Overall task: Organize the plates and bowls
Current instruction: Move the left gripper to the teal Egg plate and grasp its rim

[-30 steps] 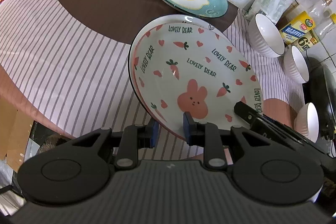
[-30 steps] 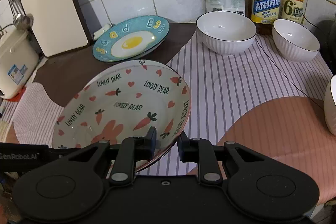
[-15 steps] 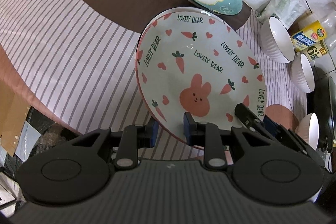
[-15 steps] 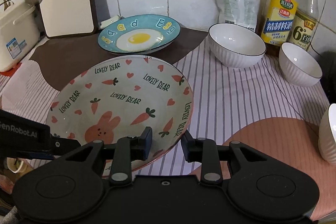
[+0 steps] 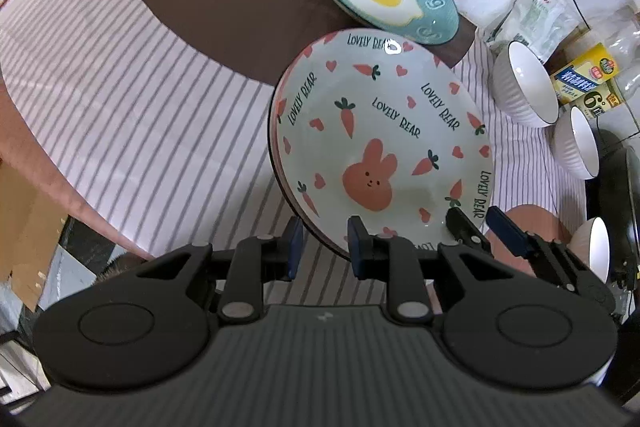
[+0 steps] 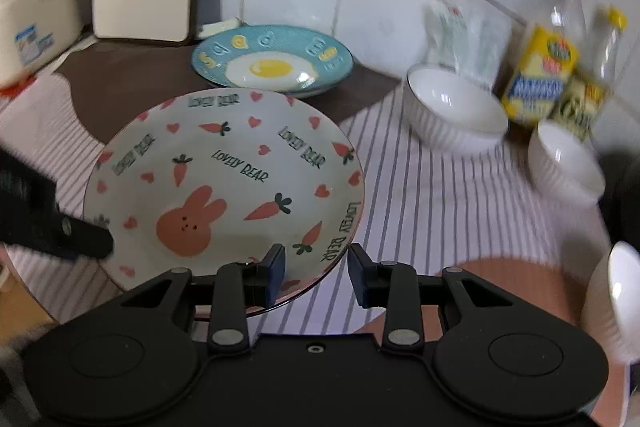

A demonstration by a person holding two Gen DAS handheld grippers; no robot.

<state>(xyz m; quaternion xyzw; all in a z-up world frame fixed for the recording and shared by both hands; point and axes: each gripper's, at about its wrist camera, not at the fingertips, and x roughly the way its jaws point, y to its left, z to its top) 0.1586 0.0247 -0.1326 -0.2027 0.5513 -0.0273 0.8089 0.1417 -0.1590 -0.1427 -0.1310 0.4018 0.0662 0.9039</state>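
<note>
We hold the white deep plate printed with a pink rabbit, carrots and hearts (image 5: pixel 384 143) tilted above the striped cloth-covered surface (image 5: pixel 132 115), so the organizing looks to us barely begun. Our left gripper (image 5: pixel 322 247) is clamped on the plate's near rim, one pad under it and one on its face. Our right gripper (image 6: pixel 316 273) has just been opening: the rim sits between its pads, the left pad lying on the plate's face and the right one standing clear of the edge, so it no longer grips. The blue round plate with a fried-egg picture (image 6: pixel 272 63) lies by itself near the tiled wall, and nothing is stacked on it. Three white ribbed bowls (image 5: pixel 524 91) (image 5: pixel 576 143) (image 5: pixel 596 247) stand apart along the right side, none nested. We judge that pairing the two plates and gathering the bowls are both left.
</note>
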